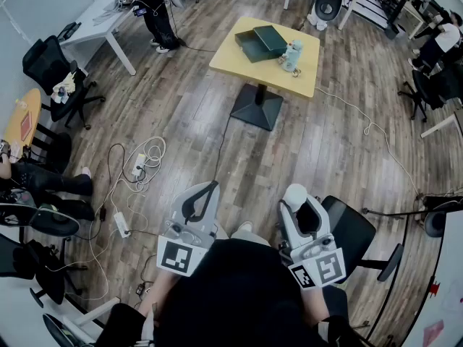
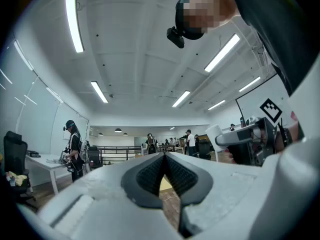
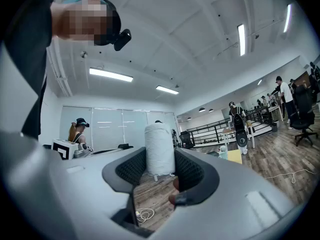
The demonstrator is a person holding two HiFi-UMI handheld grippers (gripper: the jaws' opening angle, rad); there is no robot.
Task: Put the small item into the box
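Note:
My right gripper (image 1: 295, 198) is shut on a small white cylinder (image 1: 294, 193), held close to my body; in the right gripper view the white cylinder (image 3: 159, 149) stands upright between the black pads (image 3: 190, 170) of the gripper (image 3: 159, 164). My left gripper (image 1: 209, 188) is beside it, level, with its jaws closed together on nothing (image 2: 164, 159). Far ahead, a yellow table (image 1: 233, 62) carries an open dark green box (image 1: 250, 47), its lid (image 1: 270, 37) and a pale blue toy (image 1: 291, 55).
Wooden floor lies between me and the table's black base (image 1: 257, 107). Cables and a power strip (image 1: 121, 224) trail at the left. A black chair (image 1: 354, 231) stands close at my right. Office chairs (image 1: 51, 69), a white desk (image 1: 98, 24) and a person (image 1: 155, 9) are at the back left.

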